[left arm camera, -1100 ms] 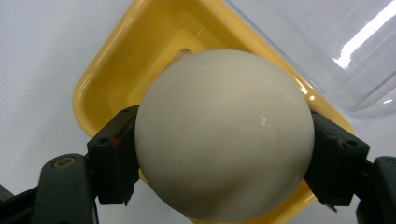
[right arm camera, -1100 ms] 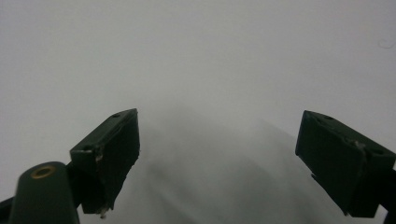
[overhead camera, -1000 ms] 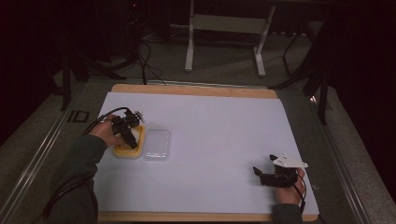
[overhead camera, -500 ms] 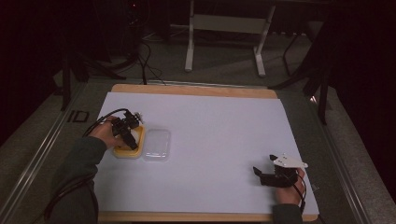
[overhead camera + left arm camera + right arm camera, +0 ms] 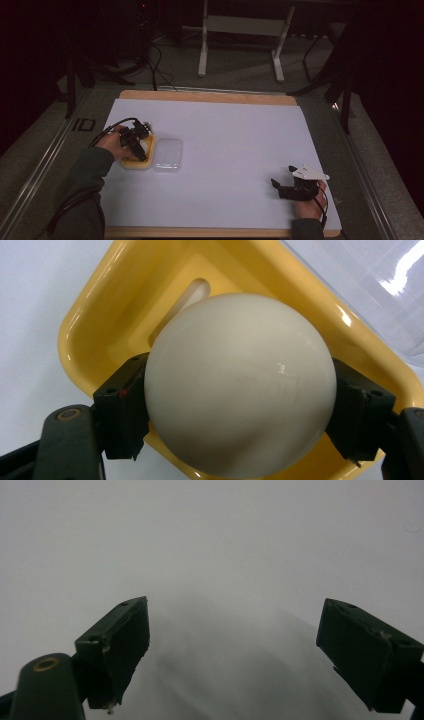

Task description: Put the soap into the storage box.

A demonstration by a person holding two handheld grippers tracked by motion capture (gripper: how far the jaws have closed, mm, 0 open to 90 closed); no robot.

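Over the yellow tray [image 5: 95,315], a smooth, hard, slippery-looking white ball [image 5: 240,385] is clamped across its widest part by the left gripper [image 5: 240,410], while the right gripper [image 5: 245,650] is held wide open and empty.

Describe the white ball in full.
The ball is a smooth, glossy, cream-white sphere, hard plastic by its look, with a small highlight and no markings. The left gripper clamps it, one black jaw pressed on each side. It sits over the yellow tray, in front of a slot in the tray's raised middle; whether it touches the tray cannot be told. A clear lid lies beside the tray, apart from the ball.
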